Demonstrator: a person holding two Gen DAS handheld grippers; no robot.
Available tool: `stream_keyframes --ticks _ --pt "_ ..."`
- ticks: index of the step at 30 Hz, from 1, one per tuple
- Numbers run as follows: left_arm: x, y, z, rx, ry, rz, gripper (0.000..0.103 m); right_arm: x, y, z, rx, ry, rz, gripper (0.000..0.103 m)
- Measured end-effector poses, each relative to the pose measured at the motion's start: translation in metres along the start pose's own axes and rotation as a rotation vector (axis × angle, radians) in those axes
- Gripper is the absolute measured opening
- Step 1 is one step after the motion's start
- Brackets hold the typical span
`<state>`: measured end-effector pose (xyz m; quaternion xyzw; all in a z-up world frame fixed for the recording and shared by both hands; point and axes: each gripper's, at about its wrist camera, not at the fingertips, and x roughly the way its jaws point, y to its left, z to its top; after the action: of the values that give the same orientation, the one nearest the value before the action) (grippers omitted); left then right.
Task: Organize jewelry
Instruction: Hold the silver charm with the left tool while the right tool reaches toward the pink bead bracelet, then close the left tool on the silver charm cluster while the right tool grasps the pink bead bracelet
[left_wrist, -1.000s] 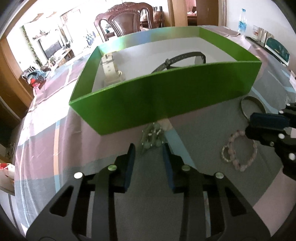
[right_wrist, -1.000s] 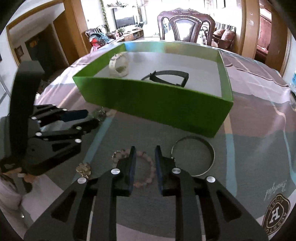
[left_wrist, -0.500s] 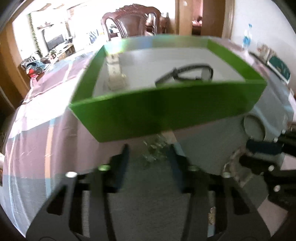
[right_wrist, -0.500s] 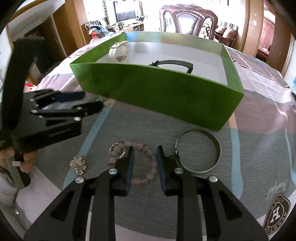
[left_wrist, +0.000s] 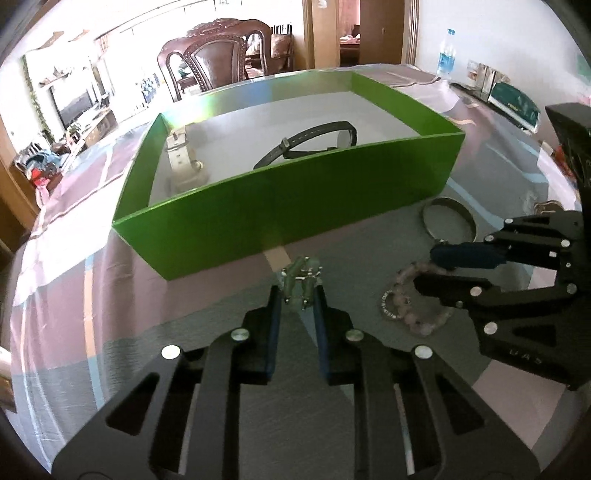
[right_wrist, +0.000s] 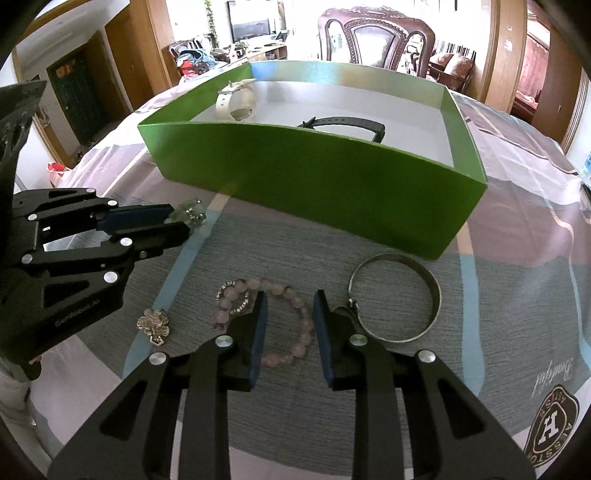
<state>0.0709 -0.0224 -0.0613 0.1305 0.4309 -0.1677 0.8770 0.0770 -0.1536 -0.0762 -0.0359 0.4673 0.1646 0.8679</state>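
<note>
My left gripper (left_wrist: 298, 295) is shut on a pale green bead bracelet (left_wrist: 301, 278), held just above the cloth in front of the green box (left_wrist: 295, 195); it also shows in the right wrist view (right_wrist: 190, 213). My right gripper (right_wrist: 286, 314) is open, its fingers on either side of a pink bead bracelet (right_wrist: 266, 317) lying on the cloth. The box (right_wrist: 314, 177) holds a white watch (right_wrist: 236, 98) and a black watch (right_wrist: 347, 123).
A silver bangle (right_wrist: 397, 297) lies right of the pink bracelet, near the box's corner. A flower brooch (right_wrist: 154, 325) lies to its left. Chairs stand behind the table. A bottle (left_wrist: 445, 50) and boxes stand at the far right.
My left gripper closed on the green bead bracelet and lifted it slightly. My right gripper opened wider and moved forward around the pink bracelet.
</note>
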Motion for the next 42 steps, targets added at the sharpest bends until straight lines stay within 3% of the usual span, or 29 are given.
stream_keyframes --ticks 5,12,16,23,27,34,42 --pt "0.009 0.011 -0.002 -0.045 0.052 0.041 0.018 0.000 0.000 -0.001 -0.007 0.010 -0.004 0.026" --pt "0.010 0.021 0.000 -0.084 0.061 0.049 0.024 -0.001 0.014 -0.006 -0.083 0.013 0.001 0.026" --pt "0.010 0.019 0.001 -0.087 0.044 0.045 0.045 -0.002 0.016 -0.008 -0.091 0.015 0.012 0.026" --pt "0.019 0.017 0.002 -0.080 0.049 0.031 0.048 -0.001 0.015 -0.007 -0.083 0.013 -0.006 0.026" --pt "0.019 0.013 0.002 -0.066 0.045 0.012 0.060 -0.001 0.015 -0.007 -0.082 0.011 -0.015 0.026" --pt "0.024 0.014 0.002 -0.079 0.057 0.049 0.076 -0.001 0.013 -0.006 -0.070 0.010 -0.022 0.026" --pt "0.028 0.024 -0.001 -0.132 0.080 0.023 0.079 -0.001 0.008 -0.005 -0.054 0.004 -0.044 0.026"
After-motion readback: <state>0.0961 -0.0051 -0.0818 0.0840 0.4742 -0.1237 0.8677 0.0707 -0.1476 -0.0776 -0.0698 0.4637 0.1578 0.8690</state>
